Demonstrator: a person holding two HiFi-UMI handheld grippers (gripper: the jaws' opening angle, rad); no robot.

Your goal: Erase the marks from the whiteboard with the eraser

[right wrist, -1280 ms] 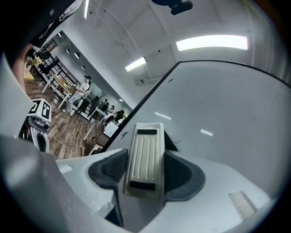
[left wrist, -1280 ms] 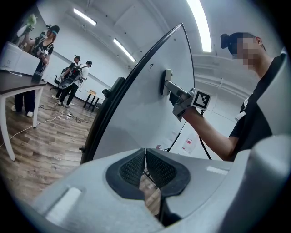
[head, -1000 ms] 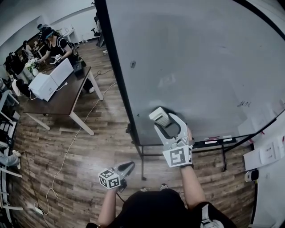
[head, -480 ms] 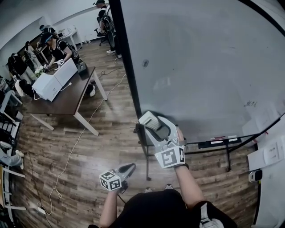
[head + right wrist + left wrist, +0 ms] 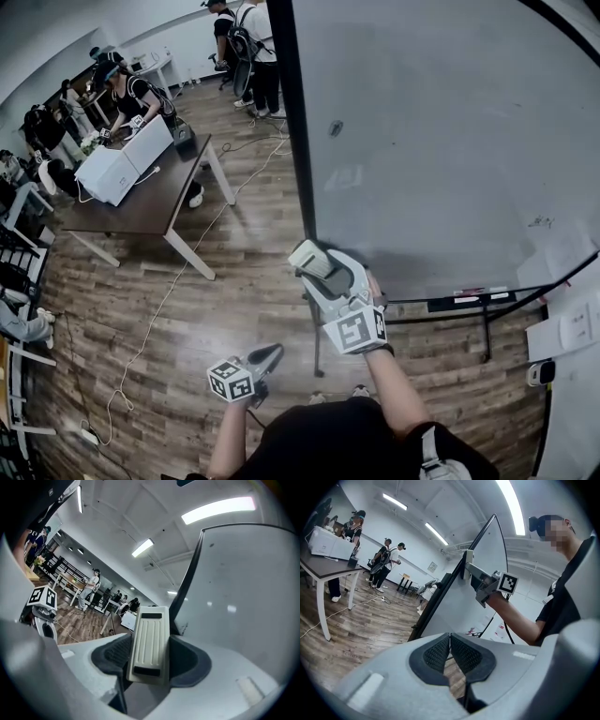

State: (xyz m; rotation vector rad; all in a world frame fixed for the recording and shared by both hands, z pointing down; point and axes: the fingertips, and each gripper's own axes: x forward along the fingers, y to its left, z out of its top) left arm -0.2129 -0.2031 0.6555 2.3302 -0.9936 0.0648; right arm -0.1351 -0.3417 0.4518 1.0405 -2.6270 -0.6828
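The right gripper (image 5: 312, 262) has its jaws closed on the cream, ribbed eraser (image 5: 308, 257), which stands upright between the dark pads (image 5: 112, 654) and sticks out past them. The eraser sits at the whiteboard (image 5: 441, 141)'s 7 o'clock corner, right by the black frame (image 5: 292, 131) (whether it actually presses on the surface, I can't tell from here). A small dark scribble (image 5: 540, 222) shows on the board toward 4 o'clock, and a faint smudge (image 5: 336, 127) nearer 10 o'clock.

The left gripper (image 5: 265, 357) hangs low at about 7 o'clock from the right one, well away from the board, its jaws pressed together with nothing between them.

The ledge (image 5: 469, 300) under the board's lower edge carries a few small items, too small to name. Off at 10 o'clock, a brown counter (image 5: 141, 211) bears two white boxes (image 5: 122, 159), with people (image 5: 127, 94) standing at its far end.
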